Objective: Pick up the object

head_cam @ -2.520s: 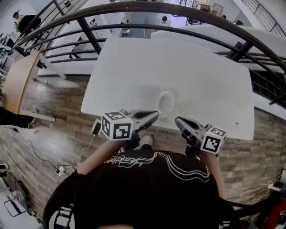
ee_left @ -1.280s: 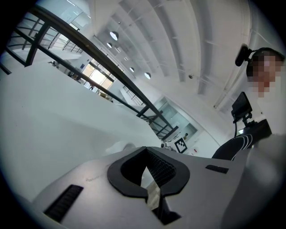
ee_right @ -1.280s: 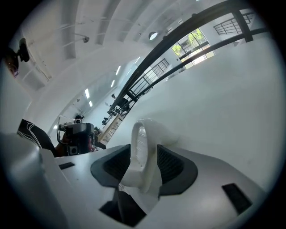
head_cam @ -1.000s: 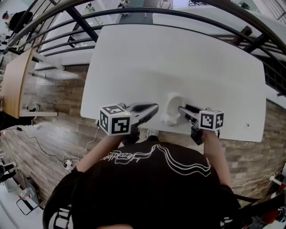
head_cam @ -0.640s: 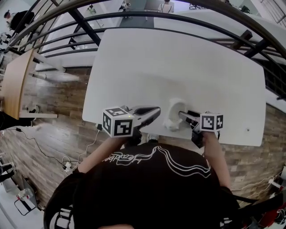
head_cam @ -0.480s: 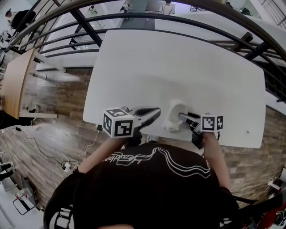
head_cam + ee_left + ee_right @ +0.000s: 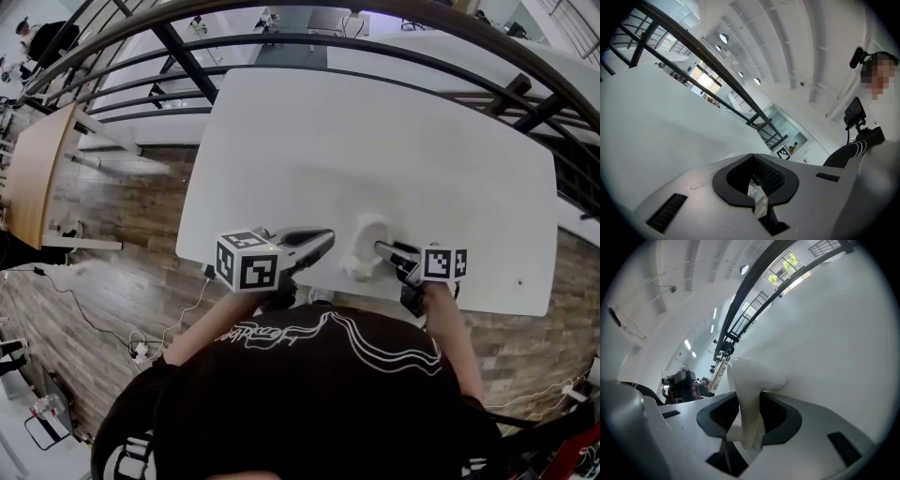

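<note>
Over on the left, my left gripper (image 7: 323,238) hangs just past the near edge of the white table (image 7: 375,141), its marker cube (image 7: 246,263) nearer to me, above the wooden floor (image 7: 112,244). In the left gripper view that left gripper (image 7: 754,187) has its ridged pads pressed together and nothing caught between them. Moving right, here's the white object (image 7: 364,246), smooth and glossy, sitting at the near edge of the table just beside my left fingertips. And right of that, my right gripper (image 7: 382,251) comes in from the right side, cube (image 7: 442,263) trailing behind. The right gripper view tells it: my right gripper (image 7: 745,427) is clamped on the white object (image 7: 747,394), the narrow stem squeezed between both pads and the rounded end poking out beyond them towards the table top. Whether it's clear of the surface, I can't tell.
</note>
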Demonstrator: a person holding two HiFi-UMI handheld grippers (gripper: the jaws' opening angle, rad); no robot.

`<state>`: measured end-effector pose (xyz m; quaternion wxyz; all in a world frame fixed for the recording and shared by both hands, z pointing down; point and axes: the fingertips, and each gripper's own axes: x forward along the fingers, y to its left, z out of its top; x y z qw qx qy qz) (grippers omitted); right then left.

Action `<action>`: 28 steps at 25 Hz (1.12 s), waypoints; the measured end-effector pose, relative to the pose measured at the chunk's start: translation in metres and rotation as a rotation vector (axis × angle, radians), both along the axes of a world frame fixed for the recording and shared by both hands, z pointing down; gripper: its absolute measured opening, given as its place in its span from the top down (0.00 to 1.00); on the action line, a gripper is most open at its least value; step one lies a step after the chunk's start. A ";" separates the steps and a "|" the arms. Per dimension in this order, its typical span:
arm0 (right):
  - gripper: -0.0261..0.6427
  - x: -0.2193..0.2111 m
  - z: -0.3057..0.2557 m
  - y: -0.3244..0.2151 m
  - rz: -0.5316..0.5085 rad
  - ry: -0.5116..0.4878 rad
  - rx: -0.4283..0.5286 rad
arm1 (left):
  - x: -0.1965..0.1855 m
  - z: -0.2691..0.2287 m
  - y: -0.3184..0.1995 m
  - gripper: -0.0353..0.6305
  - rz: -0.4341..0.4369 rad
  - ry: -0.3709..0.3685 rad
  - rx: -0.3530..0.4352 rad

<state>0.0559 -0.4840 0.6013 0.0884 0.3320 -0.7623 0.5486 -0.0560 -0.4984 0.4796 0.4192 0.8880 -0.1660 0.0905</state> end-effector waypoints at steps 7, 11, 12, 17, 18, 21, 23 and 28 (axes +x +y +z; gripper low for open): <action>0.76 0.002 -0.008 0.005 0.020 0.008 0.037 | -0.002 -0.006 0.007 0.94 -0.008 -0.011 0.007; 0.76 0.004 -0.017 0.004 0.047 -0.013 0.064 | -0.003 -0.008 0.011 0.94 -0.016 -0.012 0.010; 0.76 0.004 -0.021 0.004 0.053 -0.019 0.072 | -0.003 -0.009 0.013 0.94 -0.018 -0.011 0.012; 0.76 0.006 -0.045 0.011 0.087 -0.049 0.125 | -0.002 -0.016 0.024 0.94 -0.026 -0.008 0.024; 0.76 0.007 -0.050 0.014 0.093 -0.054 0.136 | -0.002 -0.017 0.028 0.94 -0.027 -0.007 0.027; 0.76 0.011 -0.067 0.028 0.108 -0.074 0.173 | 0.001 -0.018 0.045 0.94 -0.031 -0.007 0.035; 0.76 0.014 -0.079 0.041 0.112 -0.095 0.205 | 0.005 -0.020 0.058 0.94 -0.034 -0.006 0.043; 0.76 0.025 -0.112 0.077 0.112 -0.137 0.298 | 0.017 -0.031 0.094 0.94 -0.042 0.006 0.071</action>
